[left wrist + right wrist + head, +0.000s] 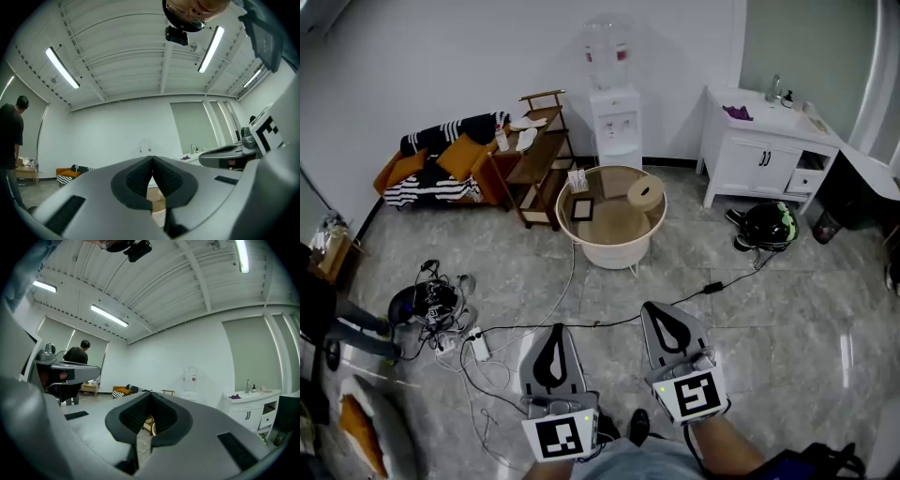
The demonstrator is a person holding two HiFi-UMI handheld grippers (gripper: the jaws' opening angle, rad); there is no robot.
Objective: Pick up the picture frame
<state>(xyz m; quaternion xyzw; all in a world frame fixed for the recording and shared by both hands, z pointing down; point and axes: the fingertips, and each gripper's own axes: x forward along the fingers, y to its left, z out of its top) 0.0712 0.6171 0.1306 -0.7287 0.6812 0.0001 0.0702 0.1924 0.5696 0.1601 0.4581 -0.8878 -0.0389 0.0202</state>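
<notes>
A: Where is the picture frame [582, 208] found?

B: It is seen inside the round desk [614, 251], beside a roll [646, 192], well apart from both tools.

A: What could go wrong?

B: The left hand-held gripper [554, 331] and right hand-held gripper [656, 309] are clenched on nothing. Unless one is opened, the frame may be shoved. The floor cables [525, 326] could be tripped over.

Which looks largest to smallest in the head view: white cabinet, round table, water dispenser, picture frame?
1. white cabinet and round table: near alike, too close to rank
2. water dispenser
3. picture frame, on the table, clearly smallest
</notes>
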